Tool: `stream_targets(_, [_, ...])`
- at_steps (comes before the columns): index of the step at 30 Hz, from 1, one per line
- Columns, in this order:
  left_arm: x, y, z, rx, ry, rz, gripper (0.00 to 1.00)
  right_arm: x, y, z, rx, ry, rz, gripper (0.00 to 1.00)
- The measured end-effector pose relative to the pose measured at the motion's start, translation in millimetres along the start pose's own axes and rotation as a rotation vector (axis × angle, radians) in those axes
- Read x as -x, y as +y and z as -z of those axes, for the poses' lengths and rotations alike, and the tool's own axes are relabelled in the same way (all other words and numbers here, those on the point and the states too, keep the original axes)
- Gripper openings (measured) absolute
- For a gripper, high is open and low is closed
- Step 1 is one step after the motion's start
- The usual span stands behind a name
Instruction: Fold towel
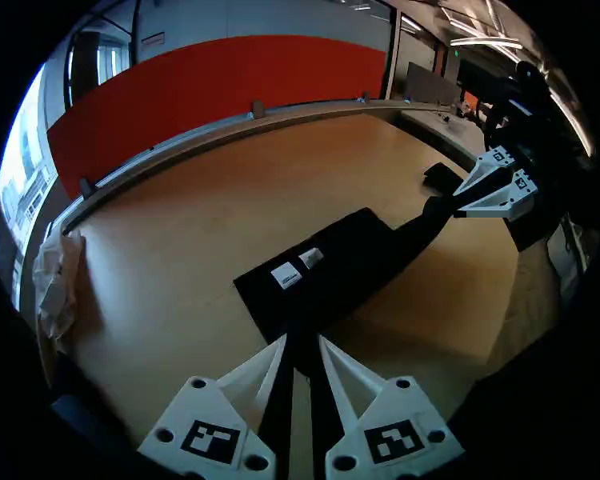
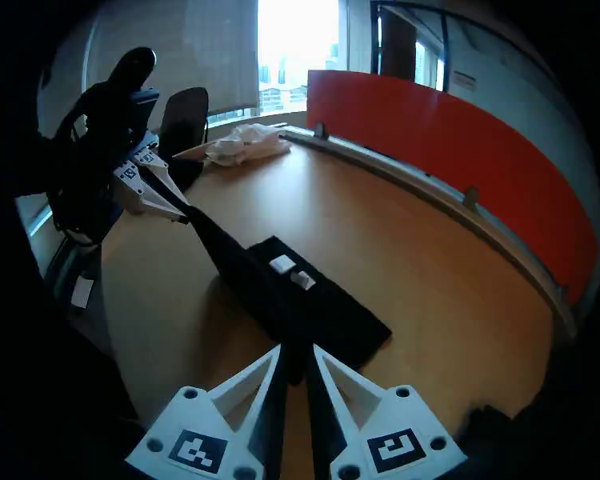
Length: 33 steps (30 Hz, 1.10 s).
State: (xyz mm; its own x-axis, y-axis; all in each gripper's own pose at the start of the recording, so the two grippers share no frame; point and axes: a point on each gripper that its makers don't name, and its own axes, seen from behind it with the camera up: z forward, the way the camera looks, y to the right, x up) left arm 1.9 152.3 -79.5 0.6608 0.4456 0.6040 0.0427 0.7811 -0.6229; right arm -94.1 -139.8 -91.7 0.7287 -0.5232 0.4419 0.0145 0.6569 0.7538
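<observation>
Black towel held stretched between two grippers, partly on the tabletop.
The left gripper (image 1: 302, 342) and right gripper (image 2: 297, 350) each pinch one end of the towel (image 1: 340, 256). Its long axis runs straight from one to the other, and its middle rests on the tabletop (image 1: 204, 224). It looks soft, light and limp, likely drooping wherever unsupported, so the corners seem the best hold.

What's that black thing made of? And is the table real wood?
The black towel looks like soft cloth: it is matte, and it droops limply where its ends are lifted. The table looks like wood or a wood-look laminate: orange-brown, smooth, with a faint sheen. I can't tell which of the two.
</observation>
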Motion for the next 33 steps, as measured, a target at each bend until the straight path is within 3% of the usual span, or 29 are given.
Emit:
stream_targets(15, [-13.1,-19.8,-44.4,-0.026,-0.007,0.042,0.12,-1.2,43.9,-33.0,0.035,-0.020,-0.012,0.14])
stream_targets(33, [-17.9,-36.8,-84.3,-0.040,-0.039,0.022,0.12,15.9,76.3,-68.1,0.050,-0.070,-0.043,0.14])
